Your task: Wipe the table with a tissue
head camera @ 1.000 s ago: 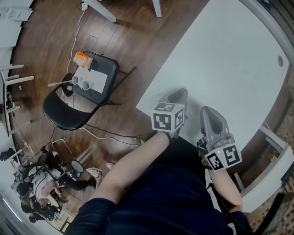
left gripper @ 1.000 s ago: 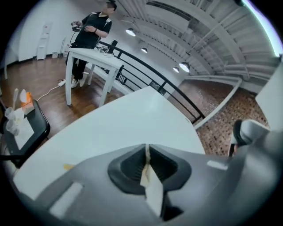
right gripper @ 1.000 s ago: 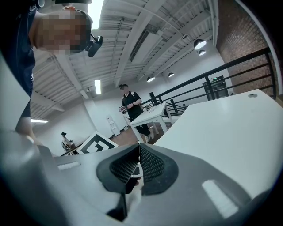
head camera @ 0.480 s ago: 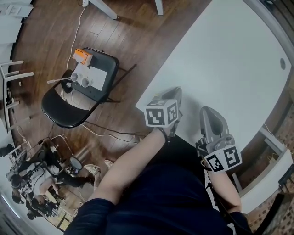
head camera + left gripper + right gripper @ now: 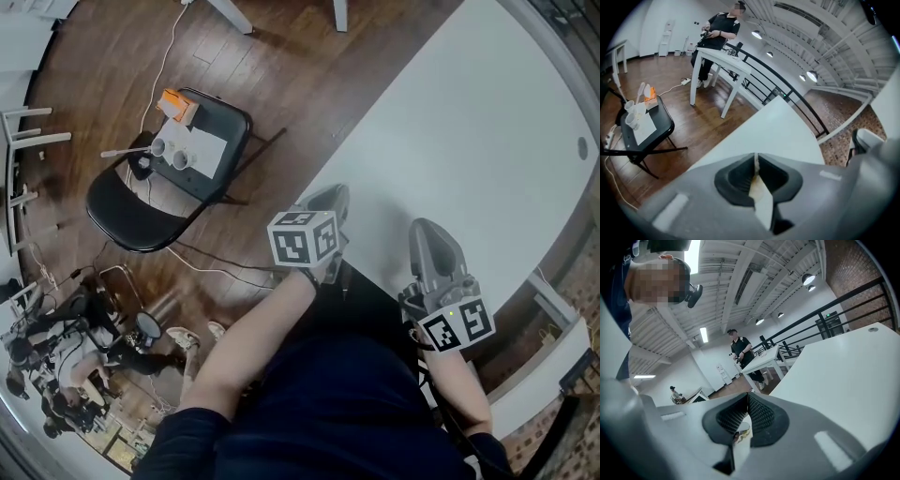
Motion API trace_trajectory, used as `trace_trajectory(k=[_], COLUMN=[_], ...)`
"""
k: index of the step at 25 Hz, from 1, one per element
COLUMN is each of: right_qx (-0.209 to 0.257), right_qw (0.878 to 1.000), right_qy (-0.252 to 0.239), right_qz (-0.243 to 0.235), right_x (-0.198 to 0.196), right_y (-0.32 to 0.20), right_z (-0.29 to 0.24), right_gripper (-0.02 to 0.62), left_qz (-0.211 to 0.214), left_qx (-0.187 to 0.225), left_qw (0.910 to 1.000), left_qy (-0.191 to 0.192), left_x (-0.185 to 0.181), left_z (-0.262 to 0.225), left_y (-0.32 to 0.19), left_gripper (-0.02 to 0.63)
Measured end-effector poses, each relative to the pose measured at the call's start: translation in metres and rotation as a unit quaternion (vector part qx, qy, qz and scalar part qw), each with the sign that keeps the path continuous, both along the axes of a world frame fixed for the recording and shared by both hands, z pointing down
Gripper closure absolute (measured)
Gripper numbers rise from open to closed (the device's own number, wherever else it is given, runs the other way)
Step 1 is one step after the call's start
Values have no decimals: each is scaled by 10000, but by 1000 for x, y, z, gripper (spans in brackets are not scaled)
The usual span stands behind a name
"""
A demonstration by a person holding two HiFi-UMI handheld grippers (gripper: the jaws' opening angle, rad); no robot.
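Sliding leftward since a second ago, the left gripper [image 5: 329, 195] is now hanging over the near left corner of the white table [image 5: 469, 141]. Its marker cube [image 5: 302, 239] is sitting out past the edge above the wooden floor [image 5: 281, 75], where earlier it was lying further in over the tabletop. The right gripper [image 5: 424, 228] is keeping its place across the near edge of the table, pointing over the surface and standing apart from the left one. In the left gripper view the jaws are pressing tip to tip, with only a pale sliver showing in the slit behind them, and they are gripping nothing that can be made out. In the right gripper view the jaws are likewise meeting at the tips and clasping nothing. The tabletop is stretching away ahead of both grippers. A black folding chair [image 5: 150, 202] is standing on the floor left of the table, carrying an orange box [image 5: 178, 105], two small cups [image 5: 167, 154] and a white sheet [image 5: 206, 150]; whether that sheet is the tissue cannot be told. A pale cable [image 5: 225, 277] is trailing over the floor between the chair and the table. A person [image 5: 717, 33] is standing by a second white table [image 5: 722, 58] in the background.
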State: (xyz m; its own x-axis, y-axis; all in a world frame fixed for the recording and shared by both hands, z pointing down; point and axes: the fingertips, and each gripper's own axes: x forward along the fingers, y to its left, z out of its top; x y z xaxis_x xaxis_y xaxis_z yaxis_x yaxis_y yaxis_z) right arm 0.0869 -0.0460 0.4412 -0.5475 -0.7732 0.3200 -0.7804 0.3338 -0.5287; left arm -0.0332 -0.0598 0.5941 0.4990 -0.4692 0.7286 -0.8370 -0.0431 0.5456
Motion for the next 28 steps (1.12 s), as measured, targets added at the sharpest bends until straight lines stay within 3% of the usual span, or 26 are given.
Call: trace_trajectory(k=[9, 15, 22, 28], right_qx=[-7, 12, 47, 172], right_qw=[9996, 9991, 9989, 9989], right_qy=[6, 7, 15, 18], right_qz=[-289, -428, -458, -440], right_x=[-29, -44, -53, -54], right_y=[-5, -7, -6, -9], right_z=[0, 0, -5, -17], right_gripper=[583, 583, 583, 583], left_qz=[-361, -463, -579, -891], left_qx=[-44, -46, -41, -21], left_qw=[9993, 9989, 9983, 9956], left_qy=[-52, 111, -112, -287], left_x=[-50, -60, -76, -112], left_z=[3, 5, 4, -3], left_y=[8, 14, 18, 32], left_gripper=[583, 583, 581, 581])
